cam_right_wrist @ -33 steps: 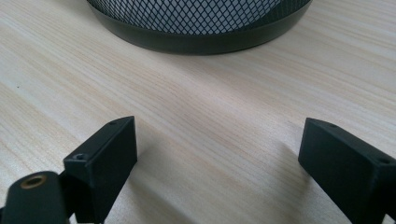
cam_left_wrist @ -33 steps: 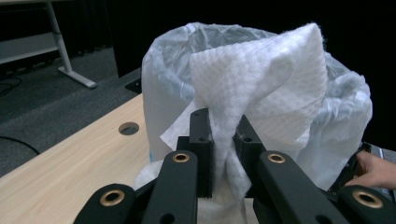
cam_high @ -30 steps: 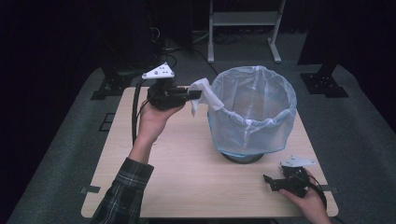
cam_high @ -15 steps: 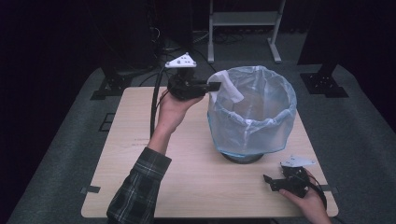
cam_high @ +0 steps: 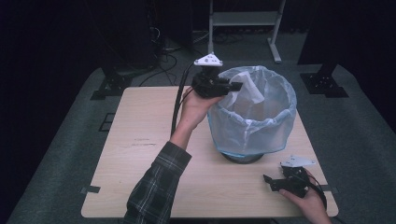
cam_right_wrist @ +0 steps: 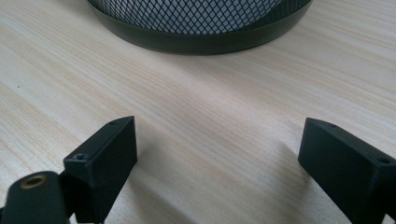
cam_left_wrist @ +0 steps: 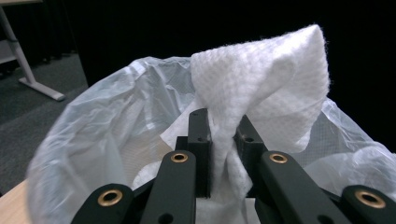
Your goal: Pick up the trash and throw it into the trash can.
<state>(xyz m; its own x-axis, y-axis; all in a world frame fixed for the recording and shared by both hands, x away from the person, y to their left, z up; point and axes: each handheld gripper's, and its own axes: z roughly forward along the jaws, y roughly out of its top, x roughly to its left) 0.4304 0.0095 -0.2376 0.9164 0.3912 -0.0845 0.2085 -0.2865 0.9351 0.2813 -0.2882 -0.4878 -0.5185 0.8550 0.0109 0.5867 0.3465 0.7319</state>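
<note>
Disposal step. Left gripper (cam_high: 236, 86) at the rim of the lined mesh bin (cam_high: 280, 135), fingers (cam_left_wrist: 201, 140) clamped on a white paper towel (cam_left_wrist: 261, 79) hanging over the opening. Right gripper (cam_high: 270, 181) rests on bench (cam_high: 140, 140), fingers wide apart, empty. Next, likely: spread fingers, drop towel inside the liner.

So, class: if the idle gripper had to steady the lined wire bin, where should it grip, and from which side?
Judging by its pose, grip the near rim of the bin from the person's side, the open right gripper closing over the rim: the wall is too wide for the jaws.
</note>
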